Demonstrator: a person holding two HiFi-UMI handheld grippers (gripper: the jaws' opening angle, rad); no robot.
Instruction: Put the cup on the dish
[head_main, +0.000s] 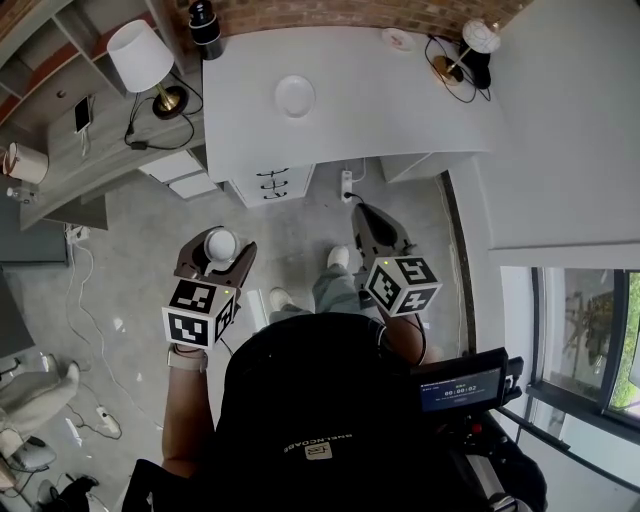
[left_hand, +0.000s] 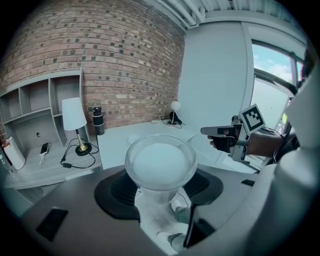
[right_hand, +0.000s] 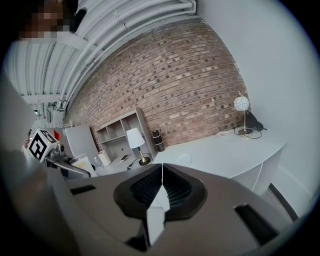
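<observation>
A: Head view. The cup (head_main: 220, 243) is held in the left gripper (head_main: 218, 252), near and low, well apart from the dish (head_main: 295, 96) on the far desk (head_main: 400, 110). The right gripper (head_main: 368, 215) is carried at the right.

B: Left gripper view. The jaws are spread wide and pinched on the cup's sides. The cup is judged light, stiff, smooth-walled and probably brittle. The side hold is judged sound, and a soft set-down is advised.

A: Right gripper view. The jaws are pressed together with nothing between them. The dish is noted far off on the desk.
</observation>
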